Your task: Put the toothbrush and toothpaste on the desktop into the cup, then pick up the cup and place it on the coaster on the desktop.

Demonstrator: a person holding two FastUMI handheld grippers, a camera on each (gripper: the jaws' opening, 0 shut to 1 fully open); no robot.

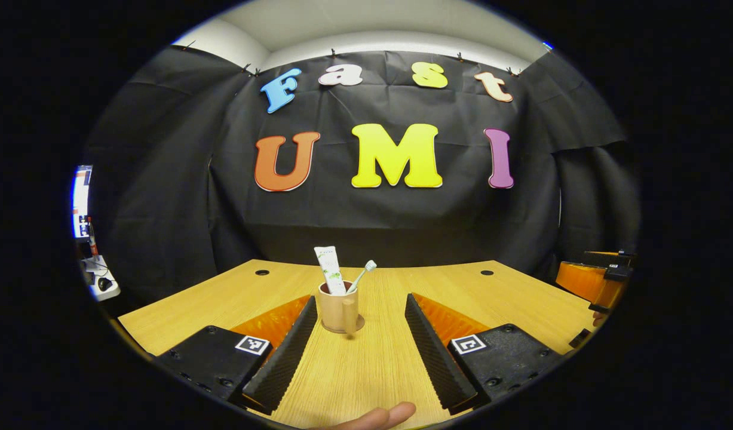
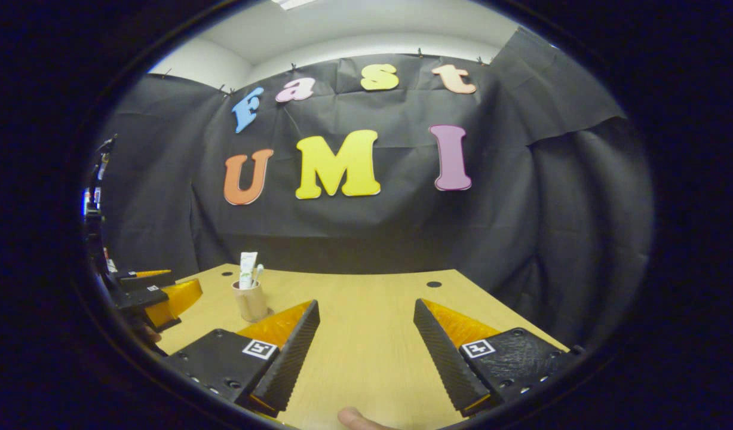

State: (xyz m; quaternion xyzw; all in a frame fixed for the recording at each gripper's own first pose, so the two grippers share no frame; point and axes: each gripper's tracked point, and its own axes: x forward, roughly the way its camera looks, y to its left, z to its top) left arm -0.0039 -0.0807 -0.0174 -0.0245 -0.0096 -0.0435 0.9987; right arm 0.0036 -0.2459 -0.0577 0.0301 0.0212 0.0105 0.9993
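A tan cup stands upright on a round coaster in the middle of the wooden desktop. Inside it lean a white toothpaste tube and a toothbrush, heads up. My left gripper is open, its fingers either side of the cup and a little nearer to me, touching nothing. In the right gripper view the cup sits at the left with the toothpaste tube and toothbrush in it. My right gripper is open over bare desktop, right of the cup.
The other gripper shows at the right edge of the left gripper view, and the other gripper at the left edge of the right gripper view. Cable holes sit near the desk's far edge. A fingertip shows at bottom.
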